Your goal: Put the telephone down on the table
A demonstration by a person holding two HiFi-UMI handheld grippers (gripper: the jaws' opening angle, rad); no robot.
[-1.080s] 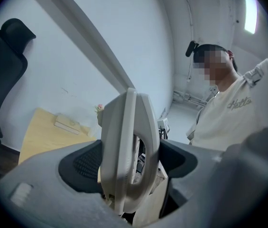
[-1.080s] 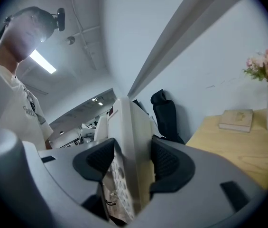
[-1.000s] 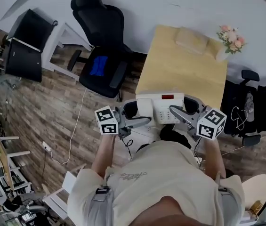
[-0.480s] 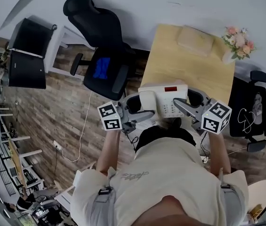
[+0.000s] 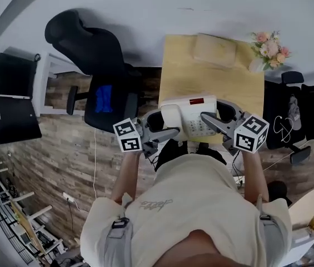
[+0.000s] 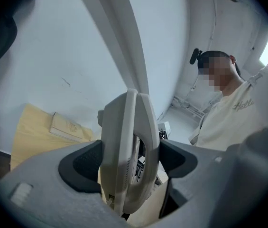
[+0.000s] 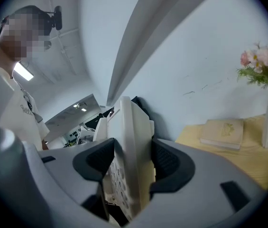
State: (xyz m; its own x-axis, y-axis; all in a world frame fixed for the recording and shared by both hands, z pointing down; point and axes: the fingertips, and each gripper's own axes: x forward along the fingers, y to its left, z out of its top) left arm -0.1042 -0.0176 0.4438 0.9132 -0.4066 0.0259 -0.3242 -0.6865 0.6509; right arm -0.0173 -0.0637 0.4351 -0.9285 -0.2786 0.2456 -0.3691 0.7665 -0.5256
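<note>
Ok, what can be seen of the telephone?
The telephone is an off-white plastic desk set: handset on its left, keypad, small red display. It's held level over the wooden table, at its near edge, left tongs shut on its handset side, right tongs on its keypad side; contact with the table unclear.

Table (image 5: 182,74): stands against the back wall, directly ahead of the person. Book (image 5: 215,50): lies flat on the table's far side, close to the wall. Vase of flowers (image 5: 267,48): on the far right corner, just right of the book. Telephone (image 5: 189,115): at the table's near edge, well apart from book and vase; contact with the tabletop cannot be told. Left gripper (image 5: 159,128): clamped on the telephone's left end, where the handset lies. Right gripper (image 5: 212,121): clamped on its right end, beside the keypad. Office chair (image 5: 98,65): on the floor left of the table. Second chair (image 5: 287,113): right of the table.
</note>
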